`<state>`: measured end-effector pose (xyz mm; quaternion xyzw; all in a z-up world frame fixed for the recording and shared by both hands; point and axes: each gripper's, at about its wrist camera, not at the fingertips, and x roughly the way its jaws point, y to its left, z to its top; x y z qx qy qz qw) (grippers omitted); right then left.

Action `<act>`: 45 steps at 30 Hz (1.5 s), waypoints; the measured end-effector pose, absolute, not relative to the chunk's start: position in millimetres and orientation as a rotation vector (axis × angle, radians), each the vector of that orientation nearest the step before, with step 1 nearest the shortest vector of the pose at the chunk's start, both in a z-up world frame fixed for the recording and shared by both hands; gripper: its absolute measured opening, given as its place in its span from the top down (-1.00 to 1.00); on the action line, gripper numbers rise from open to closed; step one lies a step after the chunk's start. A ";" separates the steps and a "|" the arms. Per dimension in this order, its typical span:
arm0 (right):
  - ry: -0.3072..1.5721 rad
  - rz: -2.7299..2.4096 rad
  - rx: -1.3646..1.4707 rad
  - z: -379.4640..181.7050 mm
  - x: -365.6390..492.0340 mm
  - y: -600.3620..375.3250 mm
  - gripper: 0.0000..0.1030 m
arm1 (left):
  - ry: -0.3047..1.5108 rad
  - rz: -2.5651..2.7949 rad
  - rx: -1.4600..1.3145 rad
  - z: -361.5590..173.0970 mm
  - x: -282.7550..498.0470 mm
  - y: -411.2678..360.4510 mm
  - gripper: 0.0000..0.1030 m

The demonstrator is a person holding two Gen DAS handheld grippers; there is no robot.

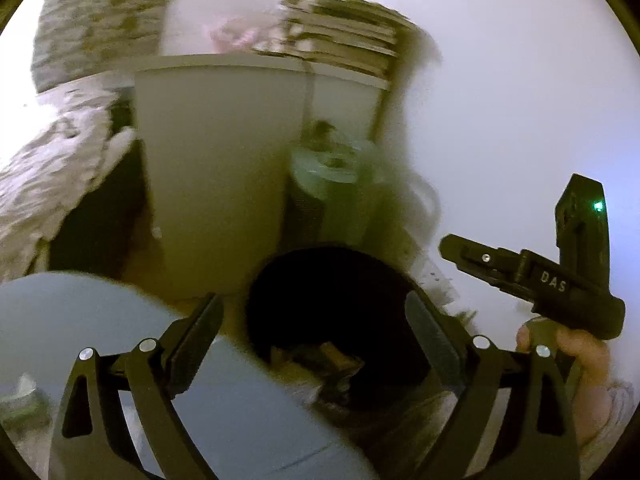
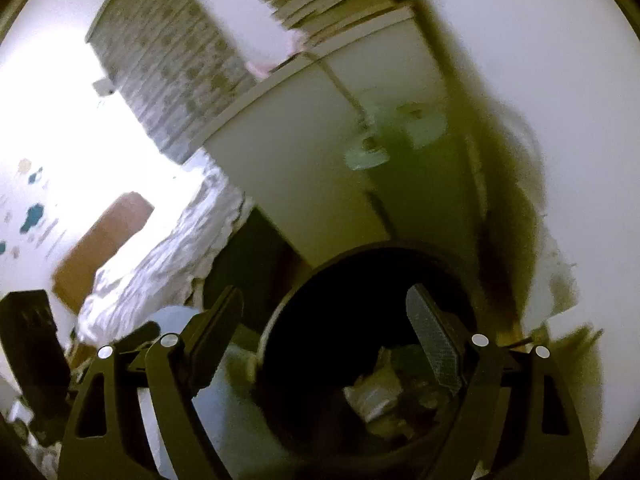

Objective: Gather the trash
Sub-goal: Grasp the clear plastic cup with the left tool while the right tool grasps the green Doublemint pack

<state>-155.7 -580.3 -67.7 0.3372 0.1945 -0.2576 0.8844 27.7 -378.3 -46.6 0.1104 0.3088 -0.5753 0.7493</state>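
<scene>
The left gripper point(image 1: 316, 320) is seen from its own wrist camera with its two fingers spread wide apart and nothing held between them; beyond the gap lies the dark round bin point(image 1: 332, 300), standing on the floor close to the white cabinet point(image 1: 216, 168). Inside the bin, crumpled trash point(image 1: 320, 354) is visible at the bottom, though blur makes it hard to say what the pieces are; they look like paper or wrappers. In the same view the right gripper point(image 1: 532, 276) is seen to the right of the bin, held in a hand point(image 1: 576, 344), with a small green light lit on its body. From the right wrist camera the right gripper point(image 2: 324, 336) is likewise shown with its fingers parted and empty, poised above the bin point(image 2: 304, 360), whose open mouth fills the space between and beyond the fingers. Pale crumpled trash point(image 2: 380, 396) is seen resting in the bin's bottom, just beside the textured pad of the right-hand finger point(image 2: 434, 344) in the picture. A stack of books point(image 1: 340, 28) is seen on top of the cabinet, a patterned bedcover point(image 1: 52, 168) hangs to the left of it, and a pale green round object point(image 1: 332, 164) stands beside the cabinet against the white wall point(image 1: 520, 80).
</scene>
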 end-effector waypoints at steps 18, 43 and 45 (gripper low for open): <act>0.707 0.023 0.282 -59.1 32.6 -381.2 -0.50 | 0.788 -0.696 0.294 -89.0 158.3 -154.1 -0.77; 0.997 0.272 -0.188 -107.8 182.3 -281.3 0.26 | 0.842 -0.836 0.337 -112.1 181.6 -143.9 0.01; 0.993 0.259 -0.141 -108.3 178.4 -287.8 0.32 | 0.838 -0.843 0.319 -110.5 179.8 -140.8 0.01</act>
